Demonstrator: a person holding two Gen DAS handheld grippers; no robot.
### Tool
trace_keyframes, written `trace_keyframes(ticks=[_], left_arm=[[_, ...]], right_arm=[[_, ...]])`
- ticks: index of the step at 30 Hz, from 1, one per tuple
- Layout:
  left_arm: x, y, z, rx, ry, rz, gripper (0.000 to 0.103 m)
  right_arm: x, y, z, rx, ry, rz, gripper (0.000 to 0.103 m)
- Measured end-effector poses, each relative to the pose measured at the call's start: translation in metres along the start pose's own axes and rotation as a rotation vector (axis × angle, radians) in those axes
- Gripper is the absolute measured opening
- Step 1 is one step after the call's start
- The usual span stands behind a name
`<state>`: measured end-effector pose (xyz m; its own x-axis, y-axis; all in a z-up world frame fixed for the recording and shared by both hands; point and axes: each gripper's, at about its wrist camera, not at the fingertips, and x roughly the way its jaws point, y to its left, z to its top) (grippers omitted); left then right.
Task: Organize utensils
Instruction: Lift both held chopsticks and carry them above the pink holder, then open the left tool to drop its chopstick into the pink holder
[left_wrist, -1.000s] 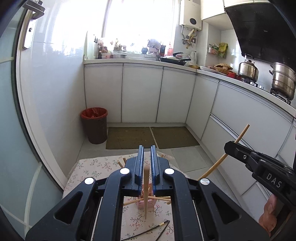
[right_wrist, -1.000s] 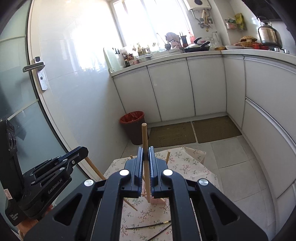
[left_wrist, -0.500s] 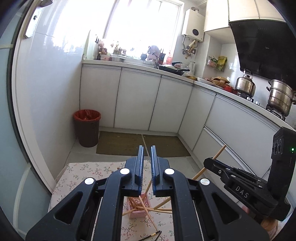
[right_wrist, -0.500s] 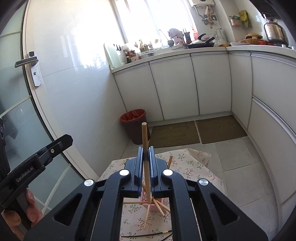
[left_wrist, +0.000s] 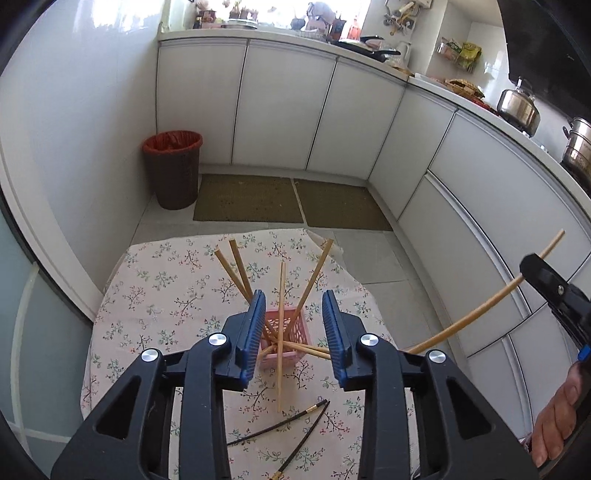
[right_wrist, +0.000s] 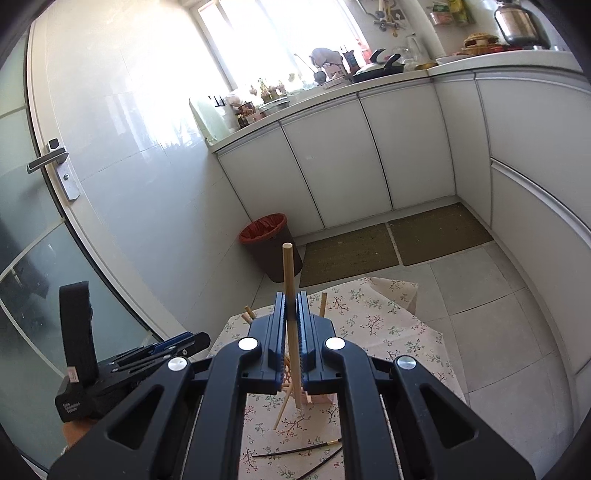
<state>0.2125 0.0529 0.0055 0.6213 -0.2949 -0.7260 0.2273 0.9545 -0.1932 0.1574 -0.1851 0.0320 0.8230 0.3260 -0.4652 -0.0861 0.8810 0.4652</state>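
Note:
A small pink basket (left_wrist: 286, 338) stands on the floral-cloth table (left_wrist: 166, 295) and holds several wooden chopsticks (left_wrist: 236, 271) that fan outward. One wooden chopstick (left_wrist: 280, 369) leans over its near rim onto the cloth. My left gripper (left_wrist: 293, 306) is open and empty, just above the basket. My right gripper (right_wrist: 291, 325) is shut on a wooden chopstick (right_wrist: 289, 273), held upright above the basket (right_wrist: 321, 397); it also shows at the right of the left wrist view (left_wrist: 554, 291). Two black chopsticks (left_wrist: 288, 426) lie on the cloth nearer me.
A red-lined waste bin (left_wrist: 173, 168) stands on the floor beyond the table, beside two brown mats (left_wrist: 291, 203). White cabinets (left_wrist: 288, 114) run along the back and right. A glass door with a handle (right_wrist: 51, 158) is on the left.
My left gripper has opened and let go of its wooden chopstick, which now rests in the basket. Both grippers have tilted down toward the basket. The right gripper still holds its chopstick.

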Motion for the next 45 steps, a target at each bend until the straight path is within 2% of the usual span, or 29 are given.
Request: trace_keyframes(ticks=[4,10,21,31,39,45], left_arm=[[0.04,-0.015,0.027,0.025,0.119,0.036,0.031],[0.102,-0.027,0.055,0.05,0.25,0.157,0.031],[0.203,-0.007,0.077,-0.067,0.559,0.275,0.031],[0.253,0.002,0.068,-0.102,0.624,0.316,0.031],[0.276,0.018,0.061,-0.205,0.652,0.273,0.031],[0.27,0.026,0.069,-0.282,0.607,0.237,0.031]], right_arm=[[-0.005,-0.025,-0.012,0.047,0.004,-0.02,0.006],[0.004,-0.065,-0.023,0.103,0.049,-0.016,0.006],[0.024,-0.116,-0.032,0.188,0.083,0.009,0.006],[0.046,-0.137,-0.039,0.23,0.128,0.011,0.007],[0.052,-0.142,-0.045,0.243,0.162,-0.005,0.008],[0.052,-0.138,-0.05,0.232,0.172,-0.009,0.008]])
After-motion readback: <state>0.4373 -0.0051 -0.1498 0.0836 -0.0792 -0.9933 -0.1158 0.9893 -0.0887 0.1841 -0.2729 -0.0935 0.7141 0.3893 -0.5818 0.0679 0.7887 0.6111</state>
